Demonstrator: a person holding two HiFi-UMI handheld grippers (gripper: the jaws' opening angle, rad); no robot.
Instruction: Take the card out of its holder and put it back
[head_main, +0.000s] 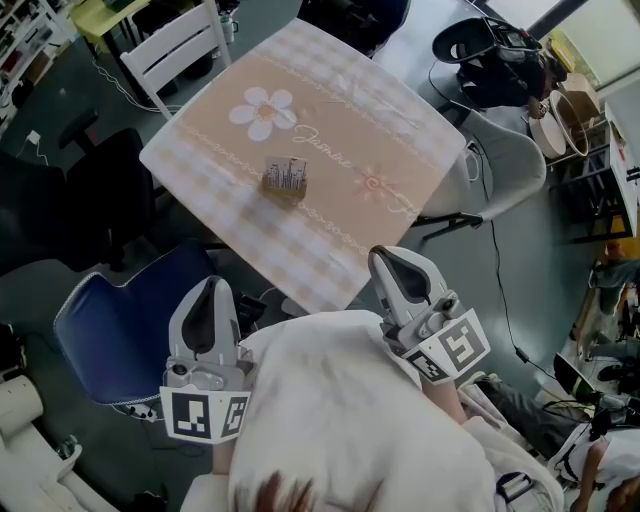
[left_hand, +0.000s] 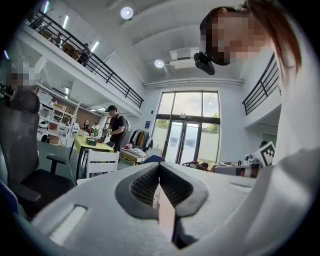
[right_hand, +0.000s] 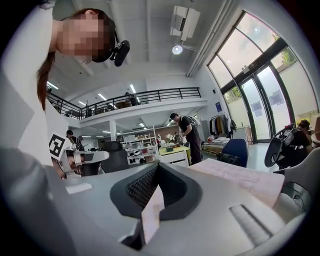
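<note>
The card holder (head_main: 285, 178), a small stand with cards upright in it, sits near the middle of a square table (head_main: 400, 120) covered by a pink checked cloth with a flower print. Both grippers are held close to the person's body, short of the table's near corner and well away from the holder. The left gripper (head_main: 212, 288) points up toward the table with its jaws together and nothing between them. The right gripper (head_main: 386, 258) is likewise shut and empty. Seen from the gripper views, the left gripper (left_hand: 159, 169) and right gripper (right_hand: 157, 169) each show ribbed pads meeting at the tips.
A blue chair (head_main: 120, 330) stands just left of the left gripper. A white slatted chair (head_main: 180, 45) is at the table's far left, a grey chair (head_main: 505, 165) at its right, a black office chair (head_main: 100, 200) at the left. A person (left_hand: 117, 131) stands in the background.
</note>
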